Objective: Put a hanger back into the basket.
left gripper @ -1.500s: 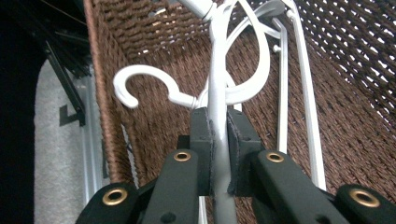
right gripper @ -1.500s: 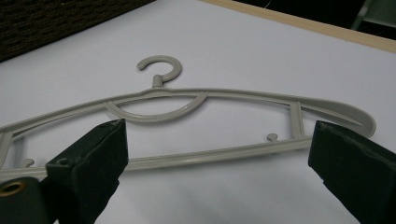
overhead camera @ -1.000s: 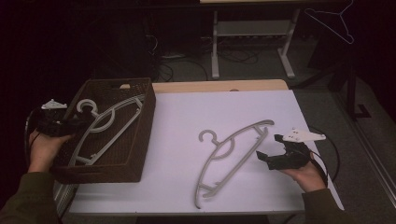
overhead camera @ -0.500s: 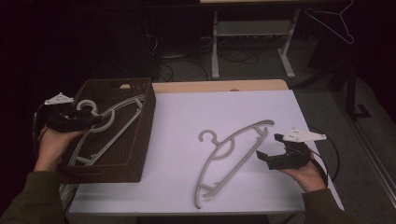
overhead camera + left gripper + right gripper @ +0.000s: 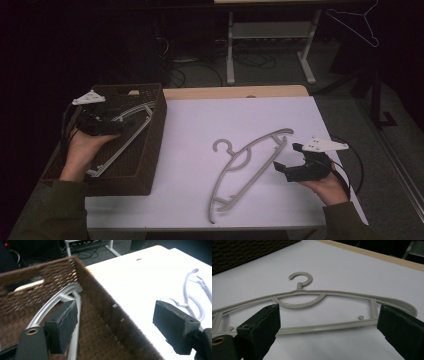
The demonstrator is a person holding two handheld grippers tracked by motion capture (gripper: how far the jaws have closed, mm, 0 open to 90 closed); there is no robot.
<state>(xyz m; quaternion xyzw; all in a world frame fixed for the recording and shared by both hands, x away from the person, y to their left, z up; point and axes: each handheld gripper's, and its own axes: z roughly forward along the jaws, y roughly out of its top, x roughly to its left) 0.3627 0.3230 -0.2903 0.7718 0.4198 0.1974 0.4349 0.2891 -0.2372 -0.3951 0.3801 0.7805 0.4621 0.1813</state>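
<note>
Two grey plastic hangers are seen, both flat moulded frames with a curved yoke, a straight lower bar and small pegs. One hanger (image 5: 250, 167) lies flat on the white matte desk top (image 5: 200, 130), slanted from mid-desk toward the near edge, hook (image 5: 300, 278) pointed toward the basket side. The second hanger (image 5: 122, 132) is laid inside the dark brown woven basket (image 5: 150, 145), a rectangular coarse-weave box set at the desk's left edge; one hanger end is propped against the basket's far right corner. The left gripper (image 5: 117, 126) is held above the basket interior, hand under it, body pointed toward the desk's right; its jaws have just been opening and stand wide, foam-faced pads (image 5: 66, 325) clear of the hanger, nothing between them. The right gripper (image 5: 285, 159) is held low near the desk's right edge, palm below, aimed at the upper end of the desk hanger; jaws spread wide, hanger bar seen beyond the pads (image 5: 262, 325), not touched. Bare white surface is left between basket and hanger and toward the far edge, where a wooden strip (image 5: 235, 92) is exposed.
</note>
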